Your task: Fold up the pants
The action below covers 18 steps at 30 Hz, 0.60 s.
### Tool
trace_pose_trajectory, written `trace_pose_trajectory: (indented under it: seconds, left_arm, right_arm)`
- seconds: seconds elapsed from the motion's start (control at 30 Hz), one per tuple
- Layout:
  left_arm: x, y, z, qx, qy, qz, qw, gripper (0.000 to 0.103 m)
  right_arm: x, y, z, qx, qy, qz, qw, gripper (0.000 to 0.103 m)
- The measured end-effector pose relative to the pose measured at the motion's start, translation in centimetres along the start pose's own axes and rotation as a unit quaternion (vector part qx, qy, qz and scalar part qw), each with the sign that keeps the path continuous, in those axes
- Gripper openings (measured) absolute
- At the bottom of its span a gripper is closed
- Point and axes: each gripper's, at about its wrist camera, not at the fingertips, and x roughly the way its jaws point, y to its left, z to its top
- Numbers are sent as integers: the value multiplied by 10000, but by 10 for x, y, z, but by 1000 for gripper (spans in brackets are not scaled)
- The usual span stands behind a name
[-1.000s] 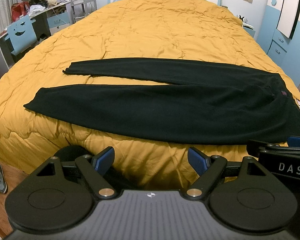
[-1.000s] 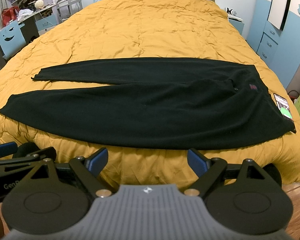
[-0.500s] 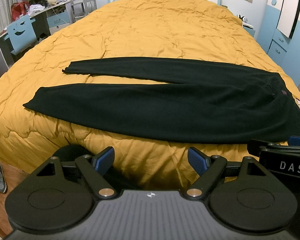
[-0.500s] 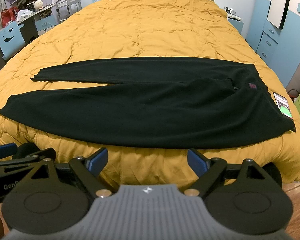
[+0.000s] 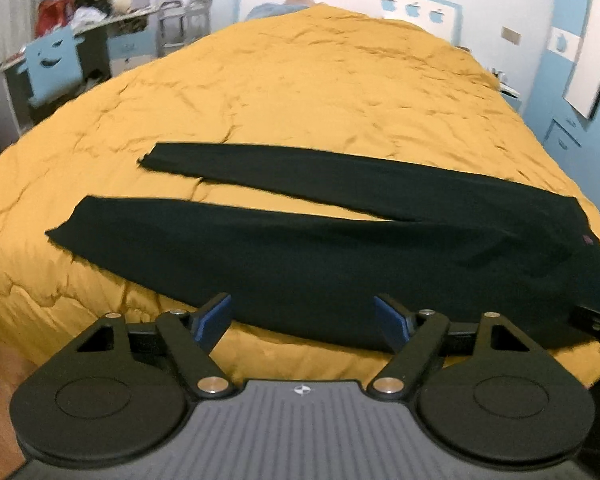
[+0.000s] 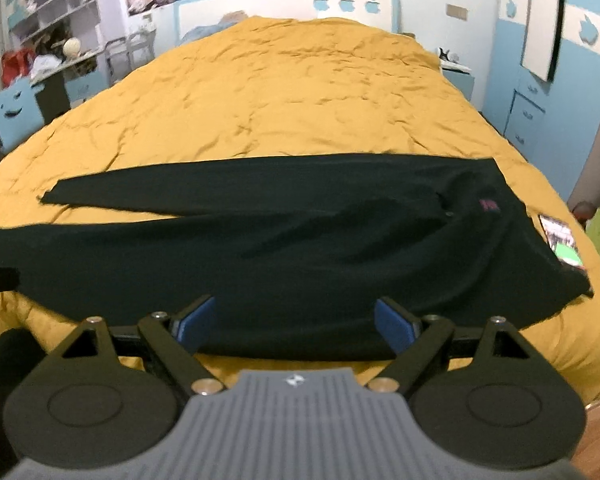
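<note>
Nearest, the left gripper (image 5: 302,322) and the right gripper (image 6: 296,324) are held with jaws wide apart and nothing between them, probably so that the near edge can be taken. Just beyond, the black pants (image 6: 300,248) are spread flat across the yellow quilt (image 6: 284,100) (waistband at the right), a phone (image 6: 562,240) lying beside it

Quilt (image 6: 284,92) beyond pants (image 6: 300,240): bare, open to approach.
Phone (image 6: 562,236): touching waistband, right edge.
Near bed edge: unobstructed.
</note>
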Motion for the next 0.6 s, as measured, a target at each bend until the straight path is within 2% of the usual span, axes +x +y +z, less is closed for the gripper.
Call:
trace_pose_trajectory:
  seconds: [0.17,0.23,0.3,0.47,0.6]
  left_arm:
    - [24,29,3,-214,78,172,9996,87]
    - [33,44,3,-454,82,164,9988,87]
    - [44,62,3,-802,170,108,9966,88]
    - [67,111,-3,-1898,227,-283,9812,87]
    - [76,144,-9,-2556,143,-298,9662,87]
  right_arm:
    - [18,-59,-9,699,-322,246,9967,82]
    - [26,-81,-12,869,-282,133,9957,83]
    - [34,-104,-16,1062,-242,-159,9939,82]
    - [41,-162,-30,1508,-326,-451,9870,82]
    - [38,-199,-33,1836,-623,-686,9786,82]
